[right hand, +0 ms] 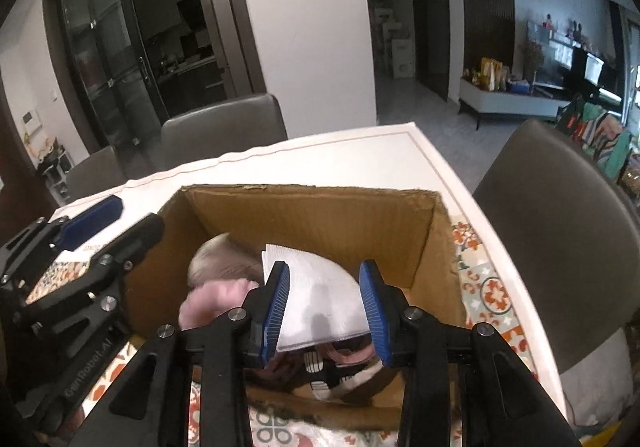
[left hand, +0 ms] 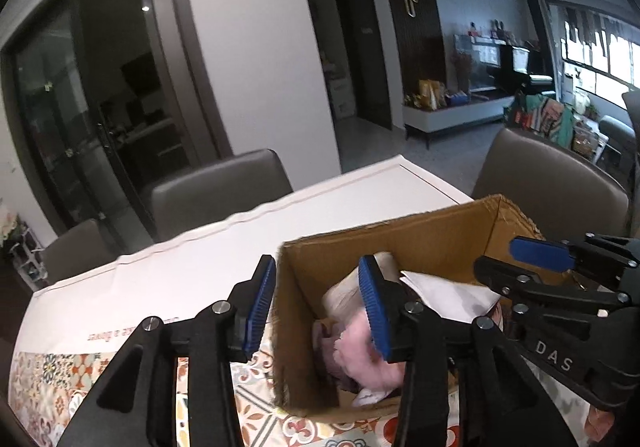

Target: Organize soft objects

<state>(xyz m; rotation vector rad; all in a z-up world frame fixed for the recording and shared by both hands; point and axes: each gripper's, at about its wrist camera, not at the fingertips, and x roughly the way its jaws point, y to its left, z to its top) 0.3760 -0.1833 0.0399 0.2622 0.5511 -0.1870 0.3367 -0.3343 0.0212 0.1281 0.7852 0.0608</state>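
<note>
An open cardboard box (left hand: 400,239) (right hand: 320,215) stands on the table and holds soft things: a pink fluffy piece (left hand: 360,359) (right hand: 208,299), a pale rounded bundle (left hand: 344,291) (right hand: 216,255) and a folded white cloth (left hand: 448,295) (right hand: 320,299). My left gripper (left hand: 318,307) (right hand: 116,227) is open and straddles the box's left wall, one finger outside and one inside, without pinching it. My right gripper (right hand: 325,307) (left hand: 516,263) hangs over the box with the white cloth between its parted pads; the cloth looks loose, so I read it as open.
The box rests on a tile-patterned mat (left hand: 60,387) (right hand: 492,287) laid over a white tablecloth (left hand: 200,247). Grey chairs stand behind the table (left hand: 220,191) and at its right (right hand: 560,215). A striped dark item (right hand: 320,367) lies low in the box.
</note>
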